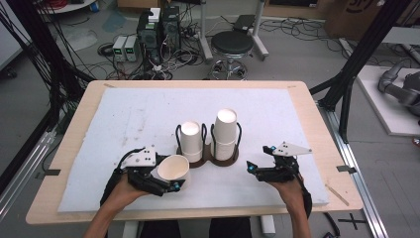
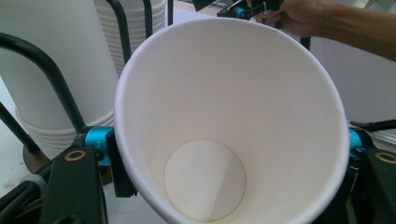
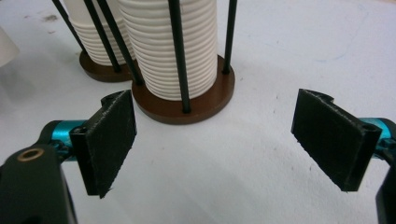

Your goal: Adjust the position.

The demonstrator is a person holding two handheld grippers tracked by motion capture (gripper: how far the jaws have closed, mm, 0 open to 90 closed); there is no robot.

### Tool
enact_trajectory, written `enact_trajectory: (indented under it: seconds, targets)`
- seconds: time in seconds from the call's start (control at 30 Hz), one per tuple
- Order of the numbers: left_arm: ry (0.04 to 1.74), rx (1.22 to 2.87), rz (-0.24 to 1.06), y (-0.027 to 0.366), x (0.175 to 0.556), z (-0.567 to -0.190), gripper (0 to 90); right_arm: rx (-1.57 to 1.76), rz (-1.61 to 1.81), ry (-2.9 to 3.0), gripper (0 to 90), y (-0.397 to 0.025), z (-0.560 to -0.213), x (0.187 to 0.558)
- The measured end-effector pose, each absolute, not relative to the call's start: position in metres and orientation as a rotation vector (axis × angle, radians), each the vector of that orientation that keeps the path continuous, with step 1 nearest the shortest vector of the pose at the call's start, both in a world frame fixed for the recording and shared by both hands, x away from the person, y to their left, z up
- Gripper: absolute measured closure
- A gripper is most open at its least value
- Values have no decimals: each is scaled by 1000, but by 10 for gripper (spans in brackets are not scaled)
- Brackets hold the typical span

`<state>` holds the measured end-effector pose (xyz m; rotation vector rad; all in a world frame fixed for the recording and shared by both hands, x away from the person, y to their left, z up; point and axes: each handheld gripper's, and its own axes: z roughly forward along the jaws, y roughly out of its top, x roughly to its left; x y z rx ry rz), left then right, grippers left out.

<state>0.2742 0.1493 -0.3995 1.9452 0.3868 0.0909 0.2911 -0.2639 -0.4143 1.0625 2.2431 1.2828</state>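
Note:
A single white paper cup (image 1: 173, 168) lies tilted in my left gripper (image 1: 168, 176), which is shut on its sides; its empty inside (image 2: 229, 116) faces the camera in the left gripper view, between the jaws of the left gripper (image 2: 233, 156). Just behind it stands a brown-based wire holder (image 1: 208, 159) with a shorter cup stack (image 1: 191, 141) and a taller cup stack (image 1: 225, 131). My right gripper (image 1: 257, 158) hovers open to the right of the holder. In its own view the right gripper (image 3: 215, 140) holds nothing, and the nearer stack (image 3: 173, 51) stands just beyond it.
A white foam mat (image 1: 138, 114) covers the wooden table (image 1: 74, 129). On the floor beyond the table stand a black stool (image 1: 233, 44) and electronics boxes (image 1: 153, 29) with cables. The other hand and its gripper (image 2: 243, 7) show at the top of the left gripper view.

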Motion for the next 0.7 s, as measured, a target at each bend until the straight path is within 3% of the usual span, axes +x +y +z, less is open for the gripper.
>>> enact_trajectory:
  seconds: [0.7]
  targets:
    - [395,1971,87,145,274,-402,291,1191,1195,2104,151,-272,-435,289]
